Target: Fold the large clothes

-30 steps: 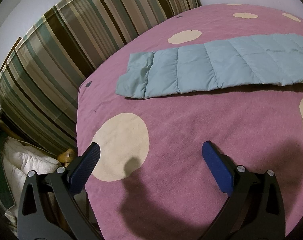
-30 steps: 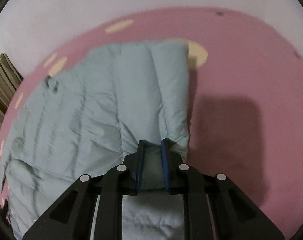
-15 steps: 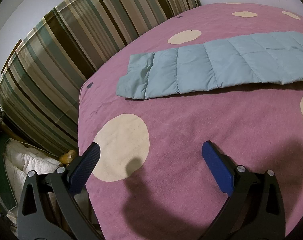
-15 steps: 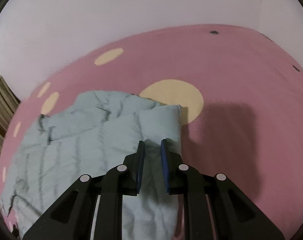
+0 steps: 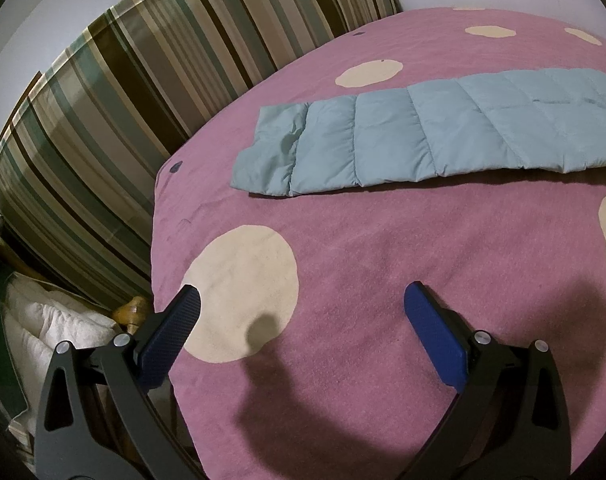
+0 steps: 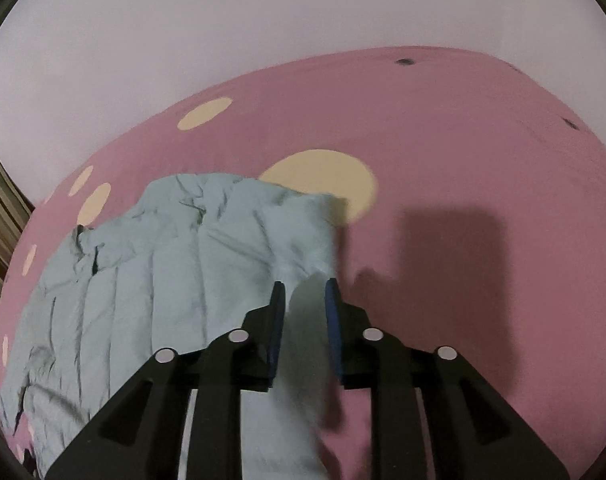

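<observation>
Two blue pads of the left gripper point(image 5: 299, 320) stand wide apart over the pink spotted bedspread point(image 5: 383, 248), nothing between them; the quilted pale-blue garment point(image 5: 415, 136) lies flat in a long strip toward 1 o'clock, well apart, striped curtain point(image 5: 135, 92) at 10 o'clock. Right-wrist view: the right gripper point(image 6: 305, 292) has just been opening its jaws, a fold of the garment point(image 6: 175, 280) between the pads though apparently no longer pinched, bulk spreading to 9 o'clock; best judged, release fully, lift clear without dragging cloth, then smooth the fold flat
</observation>
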Demonstrator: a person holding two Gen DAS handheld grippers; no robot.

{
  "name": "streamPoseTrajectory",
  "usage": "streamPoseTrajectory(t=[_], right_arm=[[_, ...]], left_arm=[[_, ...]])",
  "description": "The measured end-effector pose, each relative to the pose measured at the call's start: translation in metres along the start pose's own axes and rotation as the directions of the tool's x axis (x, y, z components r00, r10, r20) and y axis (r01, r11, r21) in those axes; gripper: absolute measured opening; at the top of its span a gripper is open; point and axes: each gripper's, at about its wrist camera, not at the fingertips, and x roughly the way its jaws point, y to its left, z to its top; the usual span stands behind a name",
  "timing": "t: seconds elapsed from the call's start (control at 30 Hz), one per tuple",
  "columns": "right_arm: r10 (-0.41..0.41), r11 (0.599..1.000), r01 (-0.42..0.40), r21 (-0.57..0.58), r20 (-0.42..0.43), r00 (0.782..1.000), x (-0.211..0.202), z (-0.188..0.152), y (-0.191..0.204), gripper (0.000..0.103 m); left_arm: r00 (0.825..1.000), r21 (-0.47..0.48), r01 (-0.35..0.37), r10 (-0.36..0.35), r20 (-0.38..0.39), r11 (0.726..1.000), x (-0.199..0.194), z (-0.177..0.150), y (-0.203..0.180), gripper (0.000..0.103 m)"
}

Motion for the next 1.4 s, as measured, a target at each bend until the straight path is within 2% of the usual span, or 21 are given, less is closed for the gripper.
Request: streamPoseTrajectory(t=[0.1,0.3,0.47,0.57,0.63,0.77,0.9,1.2,1.4], right_arm=[[-0.018,0.999,0.017,0.048,0.018,1.0,-0.024,-0.019,-0.022,0.035],[-0.114,0.988,0.113,0.101,0.005,0.994,-0.052,-0.067,-0.059,0.035],[-0.168,0.982,0.169,0.085,-0.013,0.986,-0.05,-0.098,-0.064,0.036],[-0.191,0.979,0.192,0.075,-0.016,0.981,-0.043,-0.109,-0.064,0.04],[-0.212,0.976,0.212,0.052,0.001,0.977,-0.045,-0.114,-0.063,0.043],[-0.278,0.96,0.279,-0.007,0.03,0.96,-0.044,-0.122,-0.058,0.058],[-0.309,0.951,0.309,0.006,0.034,0.951,-0.044,-0.123,-0.06,0.068],[-0.34,0.94,0.339,0.025,0.017,0.94,-0.042,-0.124,-0.066,0.079],[-0.337,0.941,0.337,0.029,0.016,0.941,-0.042,-0.123,-0.068,0.08]], left_arm=[[1.0,0.0,0.001,-0.001,0.0,1.0,0.0,0.0,0.0,0.101],[1.0,-0.004,0.005,-0.005,-0.001,1.0,0.0,0.0,0.0,0.101],[1.0,-0.004,0.004,-0.004,0.0,1.0,-0.001,0.0,-0.001,0.101],[1.0,-0.006,0.007,-0.007,0.0,1.0,0.0,-0.001,0.0,0.101],[1.0,-0.007,0.008,-0.008,0.0,1.0,0.0,-0.001,-0.001,0.101],[1.0,-0.005,0.006,-0.006,0.0,1.0,0.0,-0.001,0.0,0.101],[1.0,-0.004,0.004,-0.004,0.001,1.0,0.0,-0.001,0.0,0.101],[1.0,-0.012,0.014,-0.014,-0.002,1.0,-0.001,-0.002,0.0,0.101],[0.999,-0.034,0.043,-0.043,-0.009,0.998,0.0,-0.002,0.0,0.101]])
